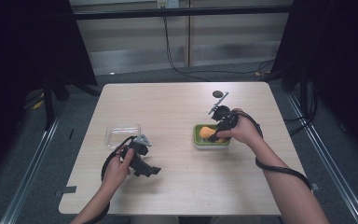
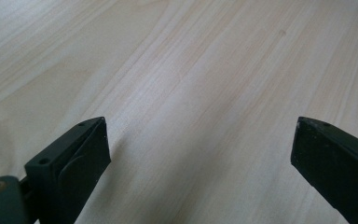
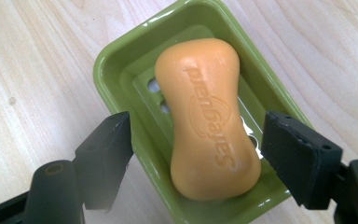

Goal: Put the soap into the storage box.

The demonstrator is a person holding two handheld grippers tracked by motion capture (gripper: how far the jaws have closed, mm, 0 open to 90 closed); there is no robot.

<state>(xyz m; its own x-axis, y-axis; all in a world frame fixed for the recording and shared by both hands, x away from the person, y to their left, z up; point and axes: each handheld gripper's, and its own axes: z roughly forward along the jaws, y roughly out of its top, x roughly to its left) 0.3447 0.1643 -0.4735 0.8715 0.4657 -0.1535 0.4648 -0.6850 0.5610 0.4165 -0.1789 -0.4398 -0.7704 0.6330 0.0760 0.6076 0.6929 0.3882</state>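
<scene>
Hovering over the dish [image 3: 121,65], the right gripper [image 3: 198,144] has its jaws wide apart, one on each side of the soap [image 3: 205,116], with a clear gap on both sides, so nothing is gripped yet. The soap lies lengthwise in the green dish, which sits right of centre on the table [image 1: 177,186]; in the high view the right gripper [image 1: 214,133] is directly above that dish [image 1: 200,142].

The step in hand looks like either picking the soap up or having just set it down; I cannot tell which. If it is a pick, the jaws are well lined up across the soap's narrow waist, which is the best place to close, since the wider ends would resist sliding out. Lower until the pads clear the dish rim on the inside, otherwise the left jaw, now over the rim, may catch the wall and drag the dish. Close slowly; soap is slick and may squirt free under a hard squeeze.

The left gripper [image 1: 142,163] rests over bare table, jaws wide and empty, near a clear lid [image 1: 122,134]. It could steady the dish if it shifts
</scene>
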